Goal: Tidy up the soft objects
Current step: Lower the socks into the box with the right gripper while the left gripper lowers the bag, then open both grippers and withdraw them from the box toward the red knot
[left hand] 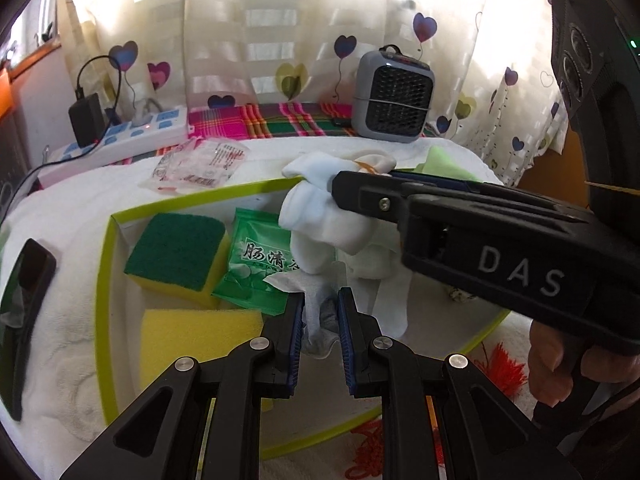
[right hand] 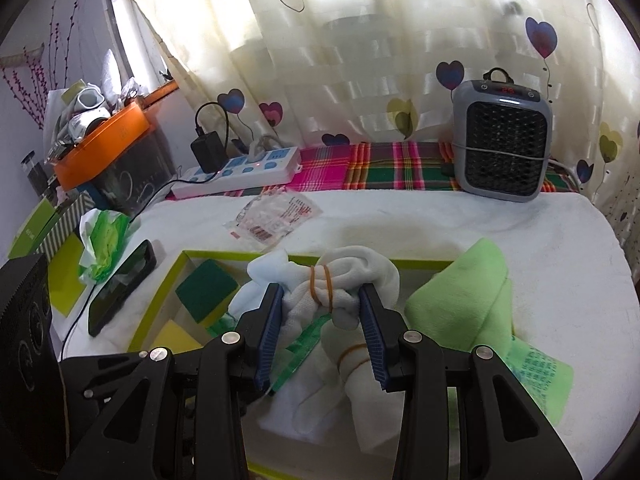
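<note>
A white box with a lime-green rim (left hand: 192, 200) (right hand: 180, 280) lies on the white towel. It holds a green-topped yellow sponge (left hand: 176, 252), a plain yellow sponge (left hand: 200, 332) and a green packet (left hand: 256, 264). My left gripper (left hand: 322, 332) is shut on a grey-white sock (left hand: 320, 320) low over the box. My right gripper (right hand: 322, 320) (left hand: 340, 184) is shut on a white cloth bundle (right hand: 344, 280) tied with orange rubber bands, held above the box. Under it lies another white roll (right hand: 352, 376) with a rubber band. A light green cloth (right hand: 464, 292) rests at the box's right side.
A grey heater (right hand: 504, 140) stands at the back right on a plaid cloth. A power strip (right hand: 240, 172) with a charger lies at the back left, with a clear plastic packet (right hand: 276, 216) in front. A black phone (right hand: 124, 292) lies left of the box. An orange tray (right hand: 104, 144) sits far left.
</note>
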Tool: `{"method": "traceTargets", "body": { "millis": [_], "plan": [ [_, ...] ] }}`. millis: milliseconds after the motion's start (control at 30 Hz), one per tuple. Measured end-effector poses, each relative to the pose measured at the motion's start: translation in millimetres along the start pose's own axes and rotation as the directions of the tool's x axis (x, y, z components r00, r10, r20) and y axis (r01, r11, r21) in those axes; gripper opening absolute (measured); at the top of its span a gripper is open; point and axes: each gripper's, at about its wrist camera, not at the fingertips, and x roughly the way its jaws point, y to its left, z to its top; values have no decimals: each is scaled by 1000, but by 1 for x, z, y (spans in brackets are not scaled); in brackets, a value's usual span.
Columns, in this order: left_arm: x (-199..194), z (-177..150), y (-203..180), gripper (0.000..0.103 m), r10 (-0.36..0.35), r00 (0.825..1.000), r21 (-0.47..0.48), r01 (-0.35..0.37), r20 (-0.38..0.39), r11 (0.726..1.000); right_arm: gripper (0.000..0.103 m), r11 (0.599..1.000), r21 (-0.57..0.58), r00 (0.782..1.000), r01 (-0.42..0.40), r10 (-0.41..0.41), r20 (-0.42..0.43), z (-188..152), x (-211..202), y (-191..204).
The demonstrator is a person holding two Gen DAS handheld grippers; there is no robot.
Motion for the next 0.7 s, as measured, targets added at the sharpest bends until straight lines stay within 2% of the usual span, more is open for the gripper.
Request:
{"method": "traceTargets", "body": {
  "millis": [133,700],
  "plan": [
    [4,0,1,15,3,1000,-3,-3,-8,1000,41,1000,2,1000,-3,3,-20,-1,8,0],
    [5,1,0,31,-4,1000,-4,4,-9,1000,46,1000,10,999,10,-9,-45,-2,21,0]
  ]
}}
